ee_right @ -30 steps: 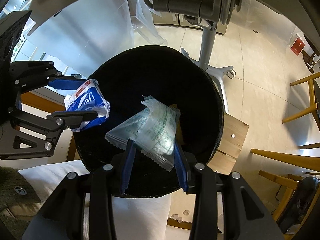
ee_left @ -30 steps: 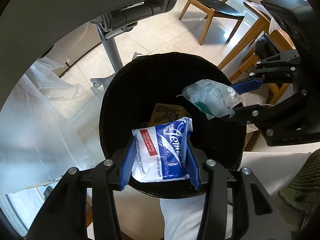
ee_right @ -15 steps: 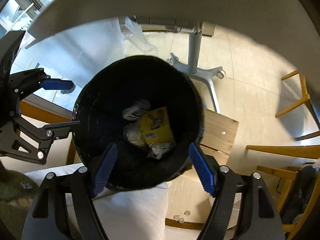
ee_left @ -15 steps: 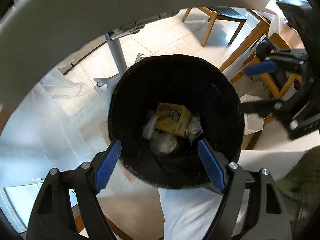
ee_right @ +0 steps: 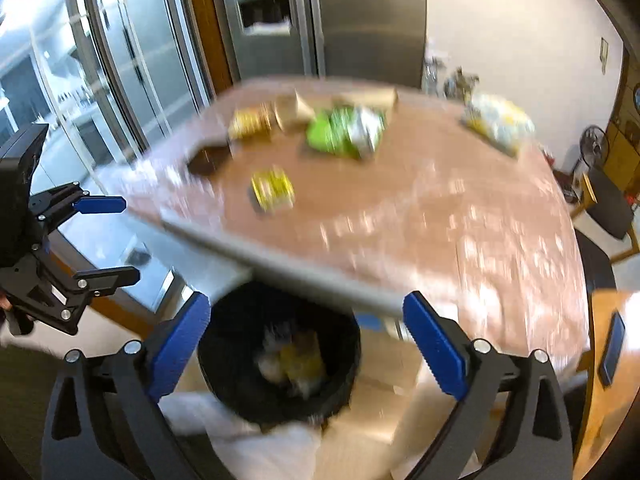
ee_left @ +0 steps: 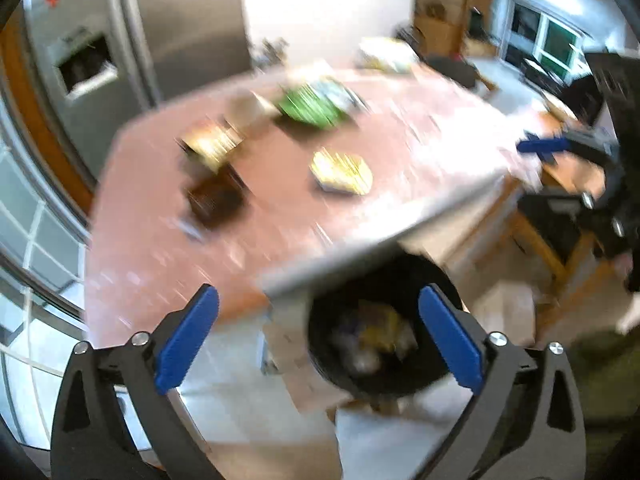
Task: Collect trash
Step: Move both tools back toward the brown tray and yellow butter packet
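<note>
Both my grippers are spread wide and carry nothing: the left gripper (ee_left: 318, 338) and the right gripper (ee_right: 306, 342) each frame the black bin (ee_right: 280, 354), which sits on the floor just under the near edge of the table (ee_right: 440, 216). Blurred trash already lies in the bin. On the table, more pieces wait: a yellow packet (ee_right: 273, 190) nearest the bin, a green bag (ee_right: 344, 130) beyond it, a dark wrapper (ee_left: 216, 200) off to the left, and a pale yellow bag (ee_right: 498, 124) at the far right. I judge I am between drops, turning to the table for the next pickup. Next I should reach over the edge, straddle the yellow packet with open jaws, and pinch it flat. The pictures are smeared, so finer details escape me.
</note>
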`<move>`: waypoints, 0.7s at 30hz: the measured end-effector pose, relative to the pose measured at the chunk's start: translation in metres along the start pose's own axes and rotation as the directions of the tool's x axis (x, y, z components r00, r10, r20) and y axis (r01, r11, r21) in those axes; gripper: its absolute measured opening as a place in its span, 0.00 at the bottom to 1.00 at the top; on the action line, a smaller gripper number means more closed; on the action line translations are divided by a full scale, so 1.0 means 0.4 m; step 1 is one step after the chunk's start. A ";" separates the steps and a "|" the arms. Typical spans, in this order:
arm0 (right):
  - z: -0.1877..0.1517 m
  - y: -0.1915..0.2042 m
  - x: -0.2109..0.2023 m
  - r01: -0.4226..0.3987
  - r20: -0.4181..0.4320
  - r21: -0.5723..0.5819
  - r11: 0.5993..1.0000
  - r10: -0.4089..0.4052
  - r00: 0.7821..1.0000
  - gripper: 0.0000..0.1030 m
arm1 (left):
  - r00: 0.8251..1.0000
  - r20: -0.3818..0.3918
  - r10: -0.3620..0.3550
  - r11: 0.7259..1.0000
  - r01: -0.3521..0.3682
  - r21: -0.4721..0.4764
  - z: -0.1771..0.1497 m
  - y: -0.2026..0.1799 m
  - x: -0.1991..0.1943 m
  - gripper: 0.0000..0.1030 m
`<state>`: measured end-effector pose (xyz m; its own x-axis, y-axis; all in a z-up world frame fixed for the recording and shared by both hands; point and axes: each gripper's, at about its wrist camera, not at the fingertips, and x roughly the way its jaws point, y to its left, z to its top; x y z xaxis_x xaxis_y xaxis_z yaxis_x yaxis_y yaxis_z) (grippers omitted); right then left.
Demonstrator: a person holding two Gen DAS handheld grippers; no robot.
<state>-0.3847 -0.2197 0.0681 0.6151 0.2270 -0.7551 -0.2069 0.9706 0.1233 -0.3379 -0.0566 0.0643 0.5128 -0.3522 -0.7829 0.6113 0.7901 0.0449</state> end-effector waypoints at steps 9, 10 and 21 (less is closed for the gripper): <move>0.142 0.022 0.162 -0.006 0.000 -0.021 1.000 0.006 1.000 0.93 | 0.998 -0.031 0.059 0.981 -0.064 -0.184 0.123 0.150 0.125 0.98; 0.146 0.027 0.174 0.002 -0.006 -0.027 1.000 -0.002 1.000 0.93 | 0.998 -0.039 0.058 0.978 -0.064 -0.200 0.130 0.163 0.141 0.98; 0.160 0.060 0.284 -0.028 -0.072 -0.056 0.998 0.023 0.997 0.93 | 0.990 -0.113 0.080 0.966 -0.105 -0.235 0.133 0.212 0.239 0.98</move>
<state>-0.2711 -0.1653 0.0264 0.5537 0.2434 -0.7963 -0.2656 0.9580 0.1081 -0.2048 -0.0500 0.0261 0.4882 -0.2291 -0.8421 0.3956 0.9182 -0.0204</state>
